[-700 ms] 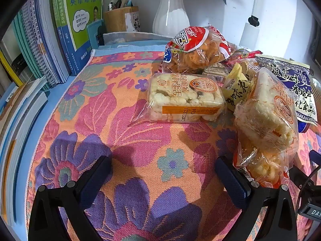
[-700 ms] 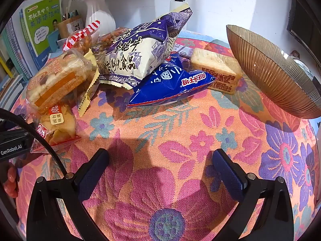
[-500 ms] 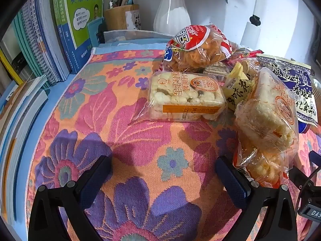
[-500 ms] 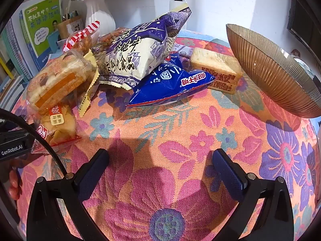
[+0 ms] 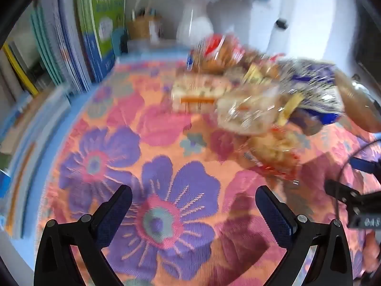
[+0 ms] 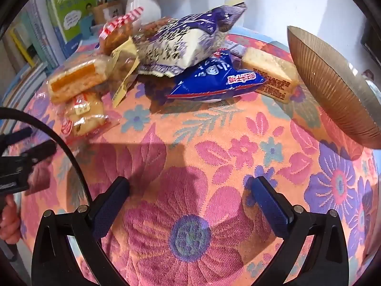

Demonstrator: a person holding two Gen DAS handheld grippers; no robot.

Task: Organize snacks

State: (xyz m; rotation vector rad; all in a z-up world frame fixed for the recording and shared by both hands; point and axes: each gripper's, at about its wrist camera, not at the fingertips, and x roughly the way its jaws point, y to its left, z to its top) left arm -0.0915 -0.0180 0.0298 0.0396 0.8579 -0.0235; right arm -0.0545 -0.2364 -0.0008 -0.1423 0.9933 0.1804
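the ribbed amber bowl (image 6: 333,88) at the right edge of the right wrist view stands tilted on the cloth, its hollow turned away from the camera, so what it holds cannot be told. far back a white vase (image 6: 142,2) carries pale blue flowers, and a small tan holder (image 6: 104,12) beside it has pens in it.

the flowered tablecloth (image 6: 214,166) is a coarse woven fabric in orange, pink and purple. the snacks sit heaped on its far half: a puffy purple-and-white bag (image 6: 181,45) on top, a glossy blue packet (image 6: 216,78) just under and in front of it, a block-shaped cake in clear wrap (image 6: 269,74) to the right near the bowl, a clear-wrapped sandwich cake with an orange layer (image 6: 76,81) to the left, and a small bun in crinkly clear wrap (image 6: 83,119) just in front of that.

the right gripper (image 6: 190,197) hangs over bare cloth with its dark fingers spread wide and nothing between them; the heap lies well beyond its tips. the left gripper (image 5: 194,205) is likewise spread wide and empty, in a badly blurred view, with the heap far and to the right of it. books (image 5: 71,47) stand at far left.
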